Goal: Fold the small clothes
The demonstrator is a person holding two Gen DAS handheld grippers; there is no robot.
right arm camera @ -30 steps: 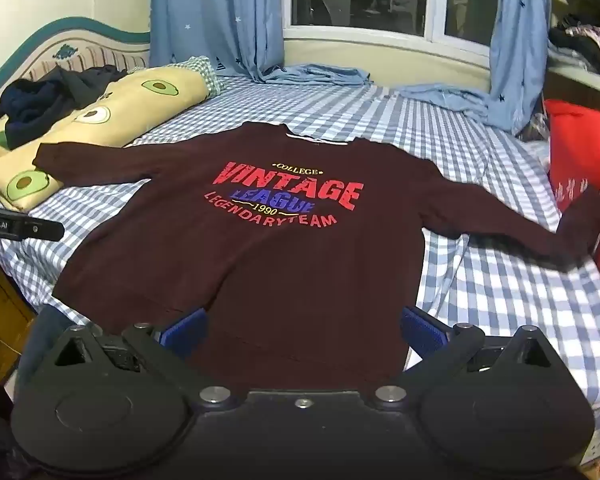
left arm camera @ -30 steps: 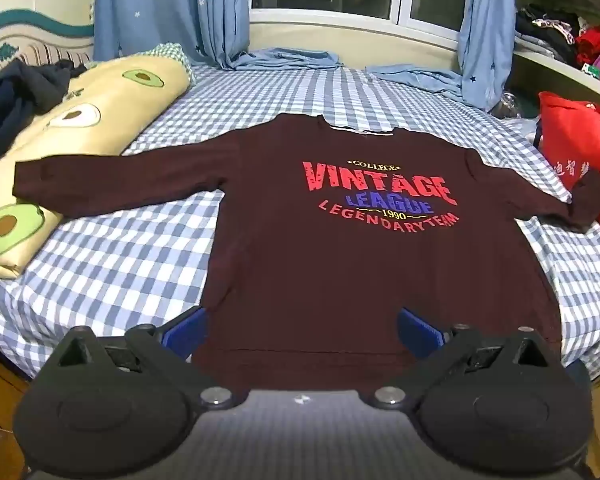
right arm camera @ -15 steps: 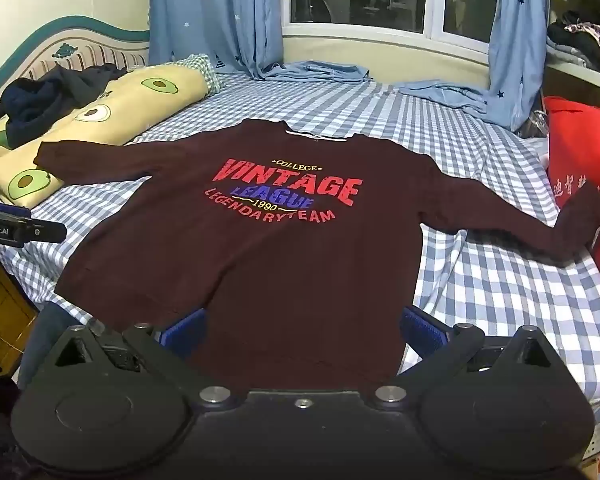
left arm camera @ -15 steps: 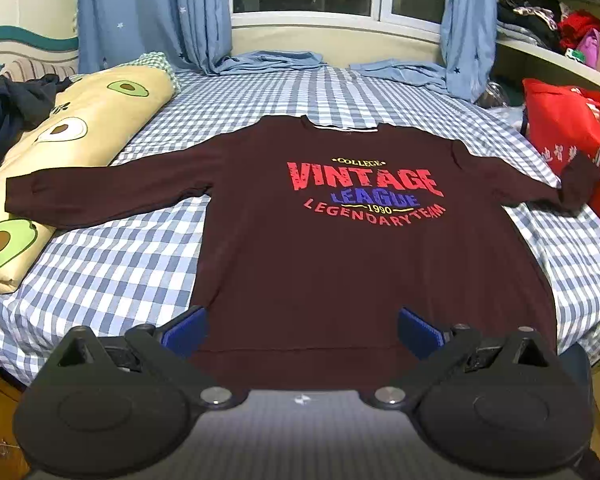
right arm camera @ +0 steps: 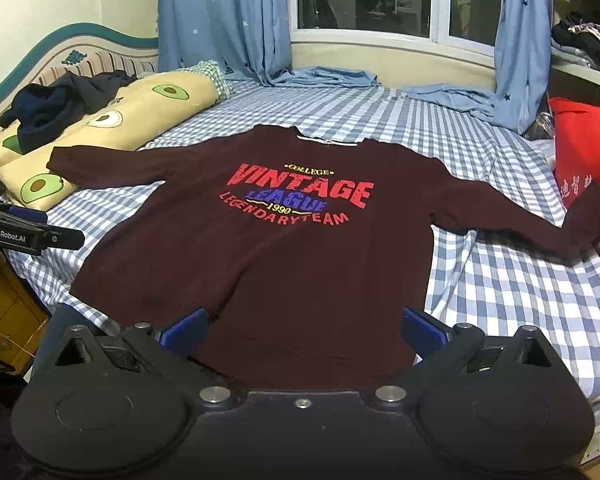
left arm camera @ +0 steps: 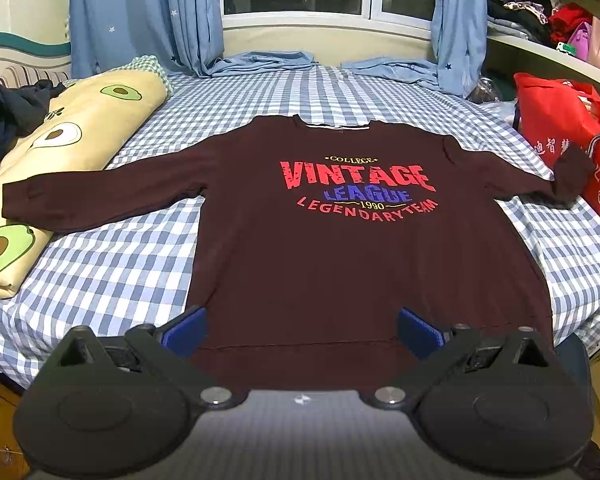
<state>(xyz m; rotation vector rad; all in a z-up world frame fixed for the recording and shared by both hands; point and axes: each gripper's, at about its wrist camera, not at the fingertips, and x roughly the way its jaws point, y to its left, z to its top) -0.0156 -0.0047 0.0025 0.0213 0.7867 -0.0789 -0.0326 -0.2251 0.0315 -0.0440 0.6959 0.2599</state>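
Observation:
A maroon long-sleeved sweatshirt (left arm camera: 340, 264) with a red "VINTAGE LEAGUE" print lies flat and face up on the blue checked bed (left arm camera: 112, 264), both sleeves spread sideways. The right wrist view shows the same sweatshirt (right arm camera: 284, 264) from its hem. My left gripper (left arm camera: 302, 326) hovers open above the hem, blue pads wide apart, nothing between them. My right gripper (right arm camera: 303, 326) is also open over the hem's right part. The left gripper's body (right arm camera: 28, 234) shows at the left edge of the right wrist view. The right cuff (left arm camera: 572, 178) rests against a red bag.
A yellow avocado-print pillow (left arm camera: 60, 152) lies along the bed's left side under the left cuff, with dark clothes (right arm camera: 56, 108) heaped on it. A red bag (left arm camera: 560, 120) stands at the right. Blue curtains (left arm camera: 140, 12) and a window are behind. Wooden furniture (right arm camera: 8, 320) sits beside the bed.
Both grippers have drawn back and risen slightly, so the whole sweatshirt sits more centred in view. The sweatshirt has not moved; both grippers stay open.

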